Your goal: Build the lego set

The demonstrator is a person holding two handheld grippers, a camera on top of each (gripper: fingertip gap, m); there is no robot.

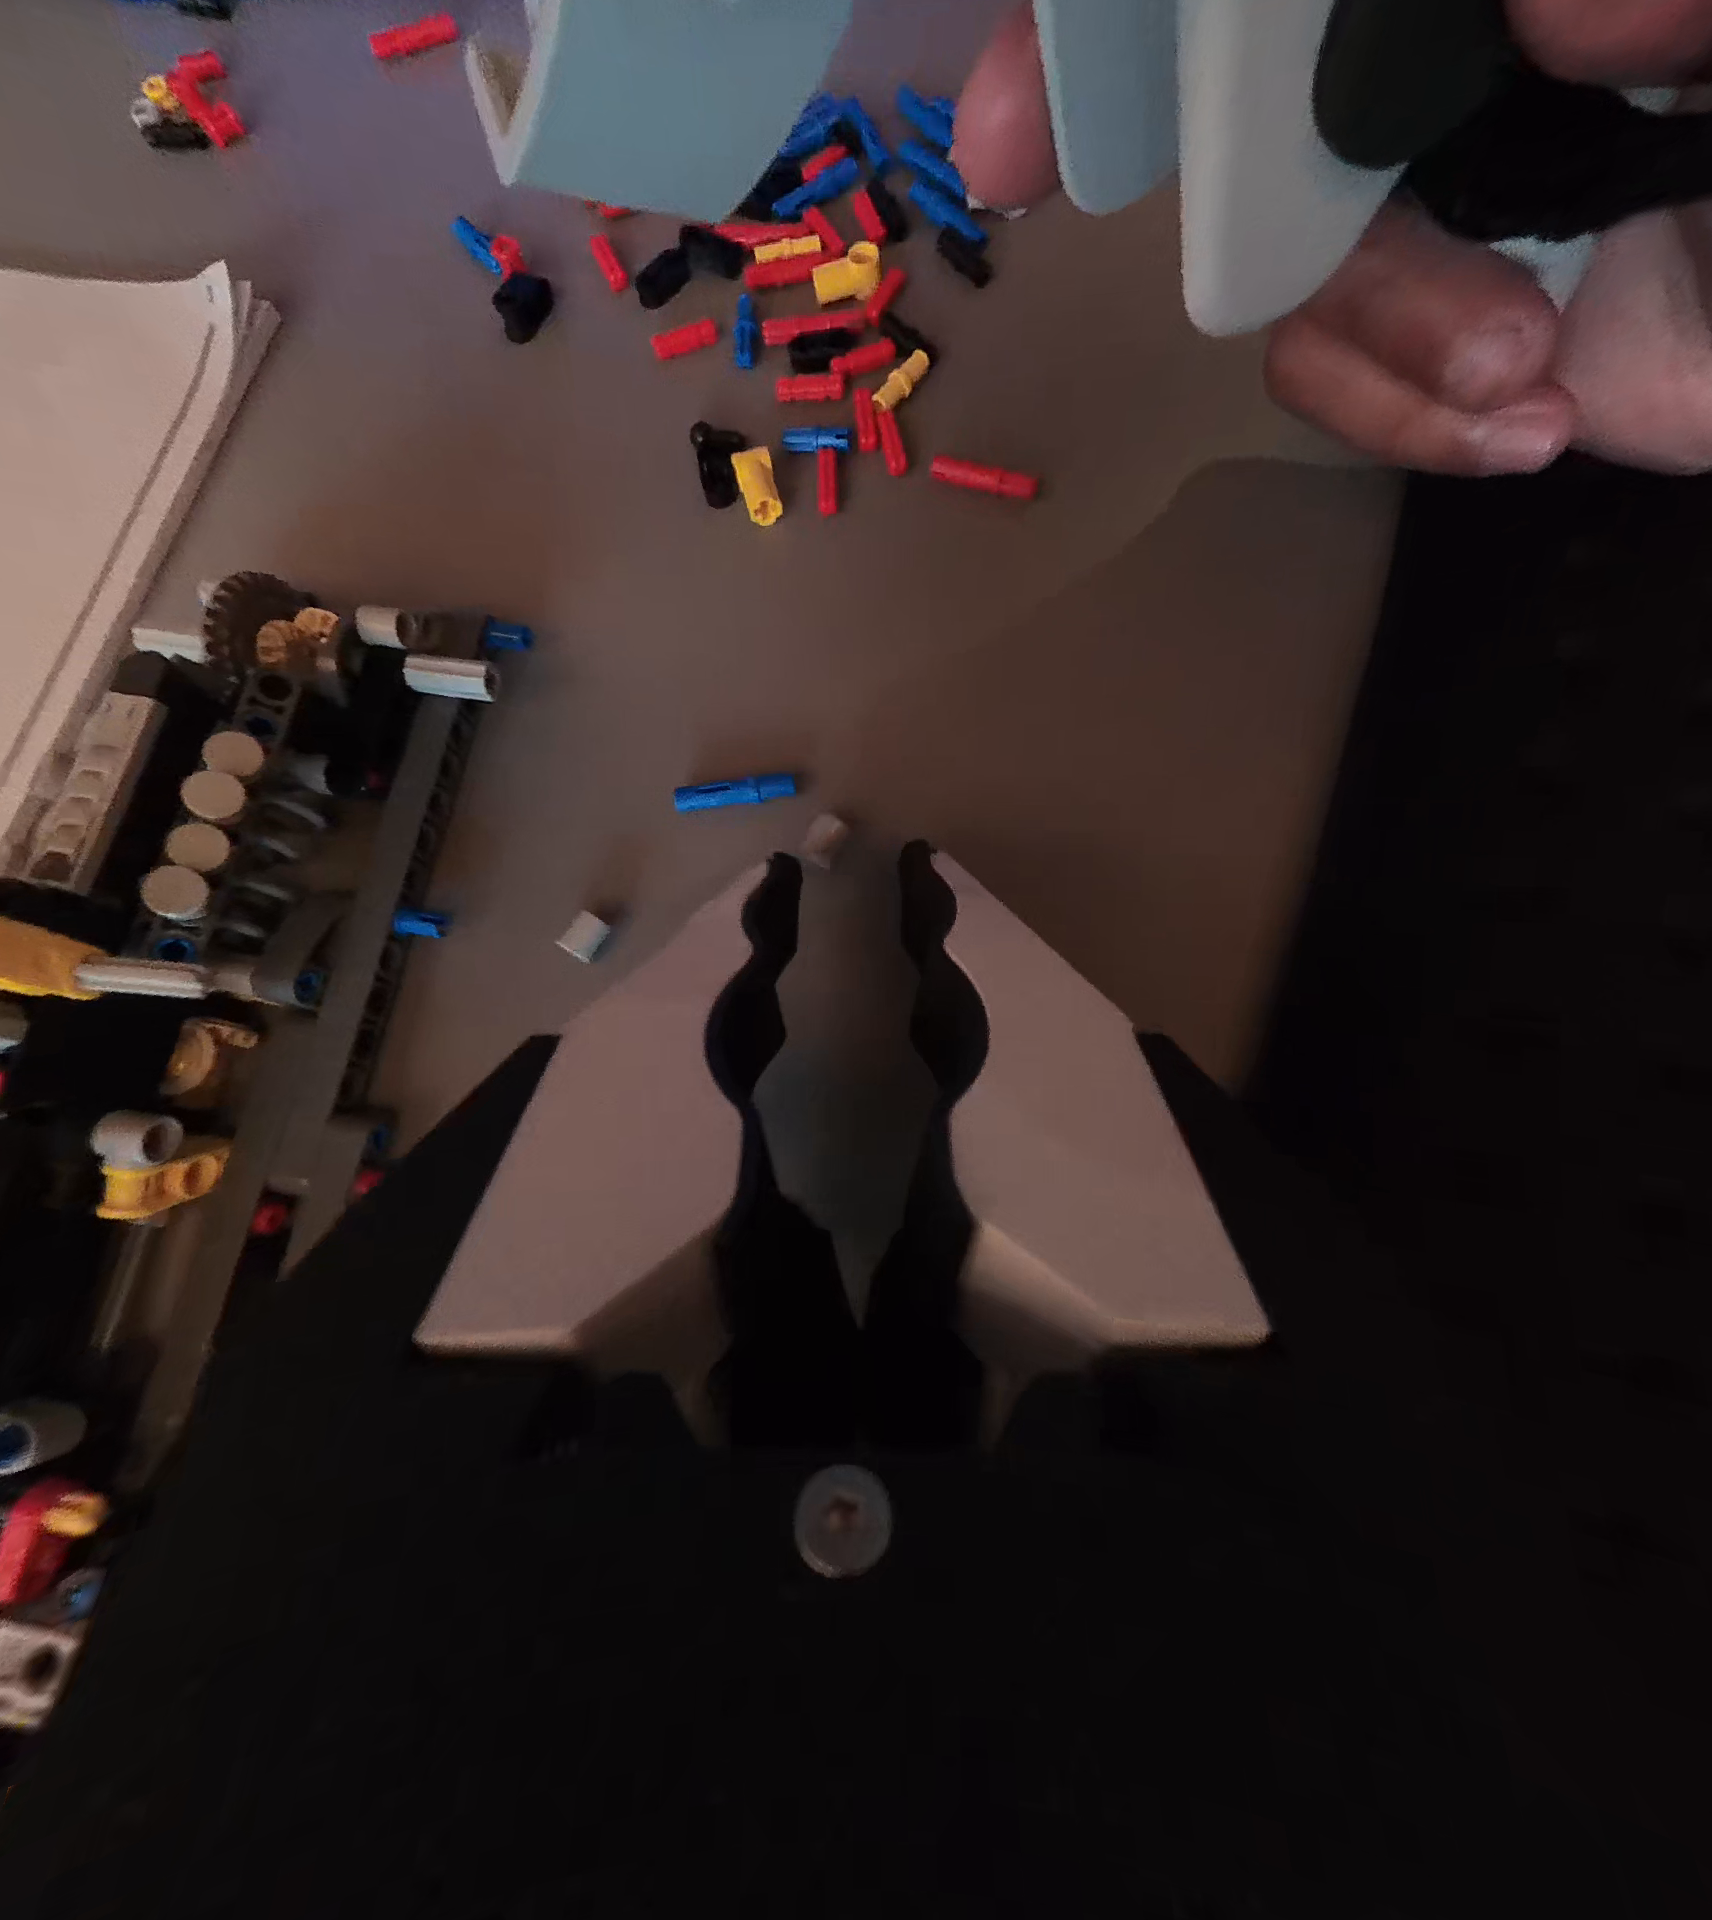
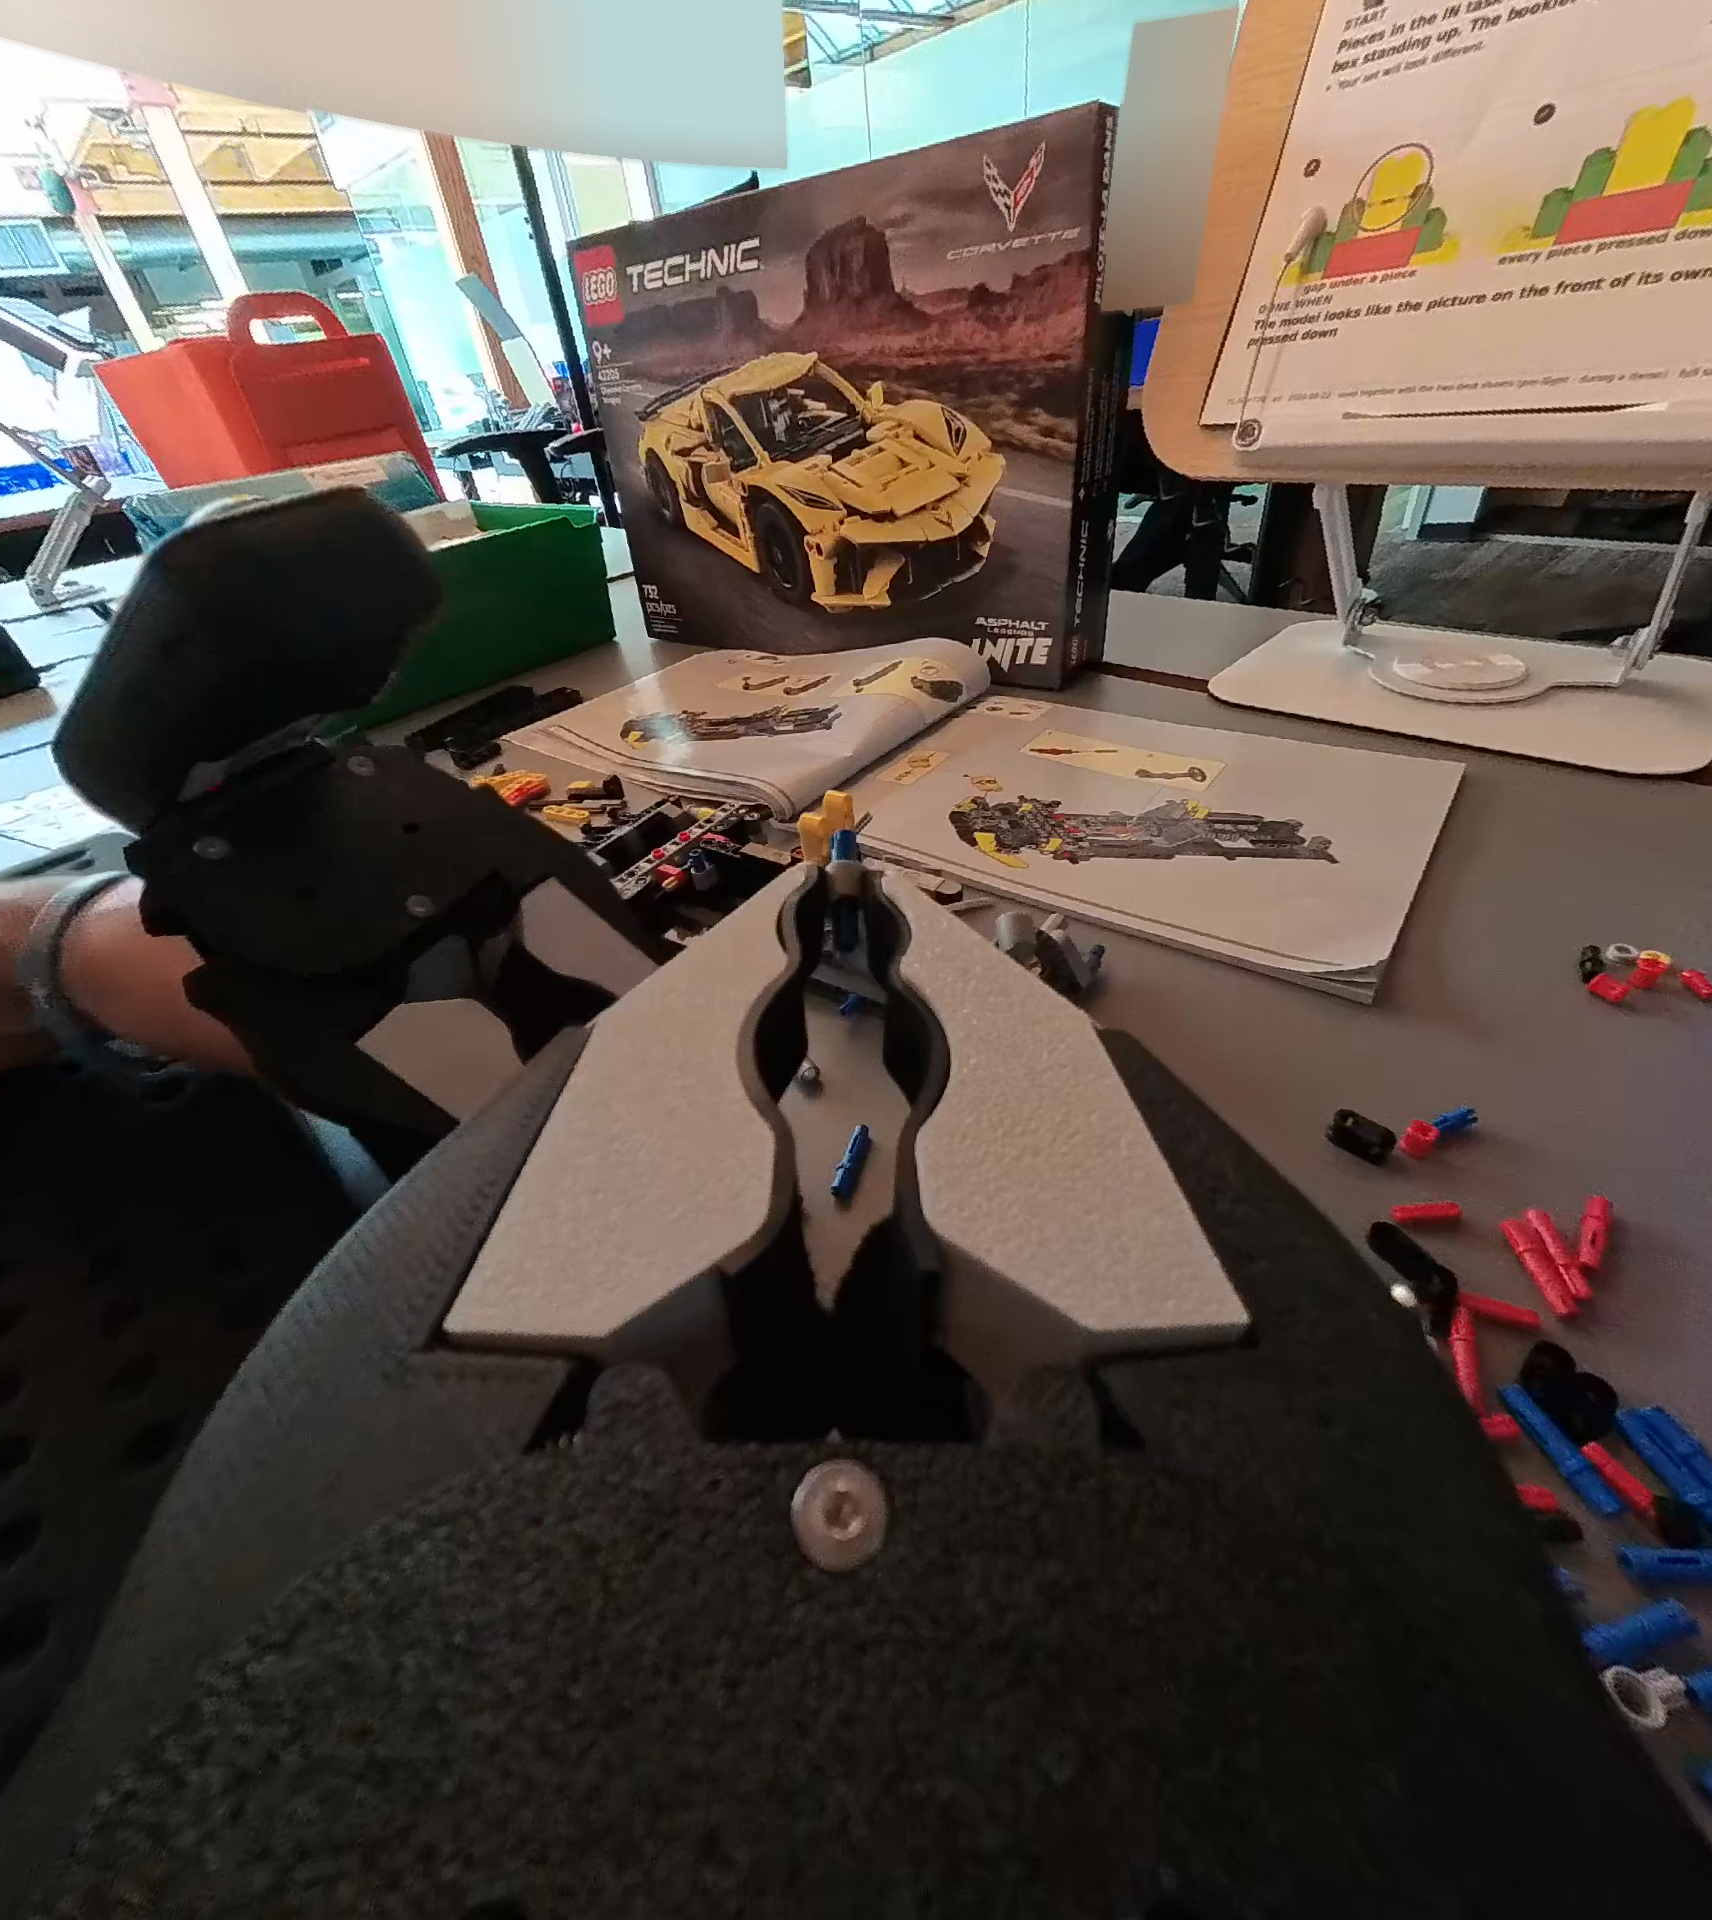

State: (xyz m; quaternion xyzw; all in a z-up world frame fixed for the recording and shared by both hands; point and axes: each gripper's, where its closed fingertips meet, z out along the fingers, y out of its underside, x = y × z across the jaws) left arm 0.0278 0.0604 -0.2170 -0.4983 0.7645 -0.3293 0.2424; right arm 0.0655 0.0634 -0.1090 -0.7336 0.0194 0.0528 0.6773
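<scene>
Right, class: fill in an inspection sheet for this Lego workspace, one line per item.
Surface: grey table.
Job's things: part-built model; open instruction booklet; set box, upright.
Clutter: loose pins; small grey bush off the left tips.
Grippers: left hand-held gripper open, empty; right hand-held gripper shut on blue pin.
Cables: nothing seen.
Surroundings: green bin, sheet stand.

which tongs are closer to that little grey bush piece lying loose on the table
Left. The left tongs hover with their tips right at the grey bush. The right tongs are farther off, above the pile of pins.
</scene>
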